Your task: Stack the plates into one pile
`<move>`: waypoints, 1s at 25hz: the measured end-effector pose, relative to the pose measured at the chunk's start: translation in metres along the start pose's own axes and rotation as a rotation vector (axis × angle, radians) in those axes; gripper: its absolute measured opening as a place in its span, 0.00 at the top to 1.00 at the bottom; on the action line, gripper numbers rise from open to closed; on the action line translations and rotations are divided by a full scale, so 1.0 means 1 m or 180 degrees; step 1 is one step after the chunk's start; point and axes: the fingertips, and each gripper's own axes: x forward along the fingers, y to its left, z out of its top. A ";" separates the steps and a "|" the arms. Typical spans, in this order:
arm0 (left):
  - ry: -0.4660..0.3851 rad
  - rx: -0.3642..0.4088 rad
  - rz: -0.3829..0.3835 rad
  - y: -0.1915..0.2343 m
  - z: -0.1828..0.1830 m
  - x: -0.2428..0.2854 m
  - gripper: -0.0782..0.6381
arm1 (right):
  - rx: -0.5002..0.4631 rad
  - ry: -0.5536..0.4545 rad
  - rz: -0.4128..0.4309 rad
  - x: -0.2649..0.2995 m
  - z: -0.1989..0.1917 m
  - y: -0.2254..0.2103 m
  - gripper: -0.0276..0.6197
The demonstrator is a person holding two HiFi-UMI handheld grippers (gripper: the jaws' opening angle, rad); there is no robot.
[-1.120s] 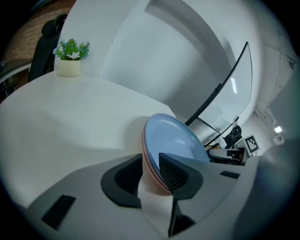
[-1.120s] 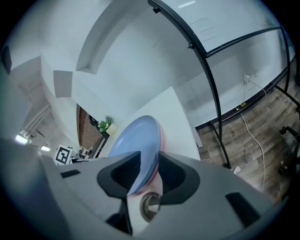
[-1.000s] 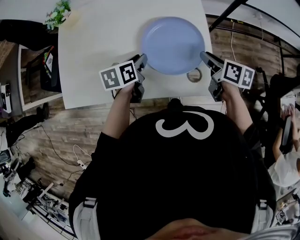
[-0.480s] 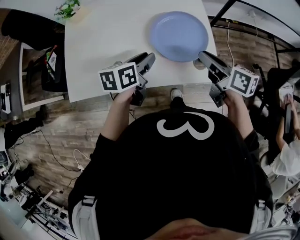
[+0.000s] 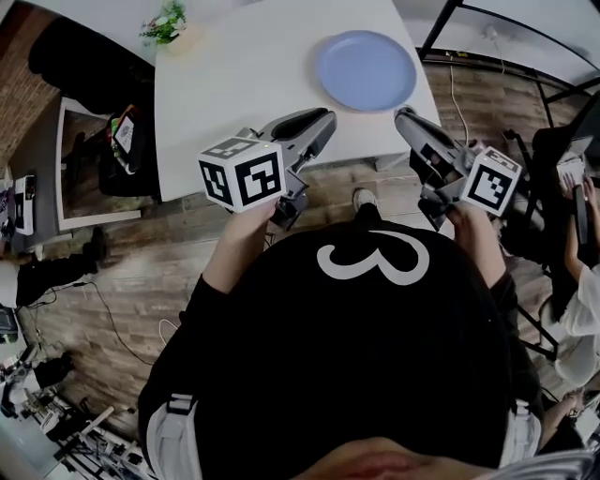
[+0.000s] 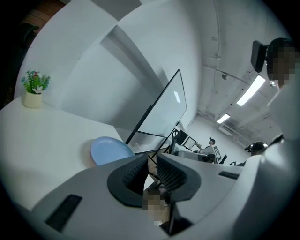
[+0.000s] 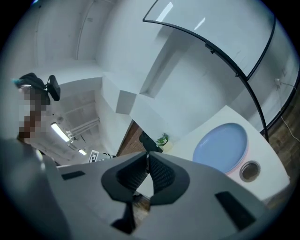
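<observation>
Holding both tongs above the worktop's near edge, we are carrying nothing in either. The right tongs [image 5: 405, 116] have just been closing and are showing their ribbed pads meeting at the tips, with nothing between them. The left tongs [image 5: 326, 120] have just been closing too and are standing a thin slit apart, also empty. Both are pointing away from our body across the white worktop [image 5: 234, 75], one to each side of our chest.

Ahead of them, the blue plate [image 5: 366, 69] is lying flat near the worktop's far right corner, apart from both tongs. In the right gripper view a pale pink rim is peeking out under its near edge, so we are judging that it is sitting on at least one other plate. A small round ring [image 7: 250, 171] is resting just beside that pile, on our side. A potted plant [image 5: 167, 22] is standing at the far left corner, well apart.

The pile is lying forward and slightly left of the right tongs, and forward and well right of the left tongs, so the right hand is nearer. Being round, the plate is offering no long axis to line up with. With no loose plate showing anywhere, we are reading the stacking as finished.
</observation>
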 end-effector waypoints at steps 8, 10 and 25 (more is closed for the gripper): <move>-0.0057 0.0294 -0.0253 -0.048 -0.014 -0.036 0.84 | -0.0035 -0.0307 0.0272 -0.020 -0.019 0.063 0.91; -0.0088 0.0336 -0.0295 -0.055 -0.014 -0.046 0.85 | -0.0047 -0.0306 0.0304 -0.021 -0.024 0.073 0.92; -0.0114 0.0741 -0.0193 -0.086 -0.034 -0.071 0.86 | -0.0481 0.0064 0.0254 -0.025 -0.054 0.091 0.92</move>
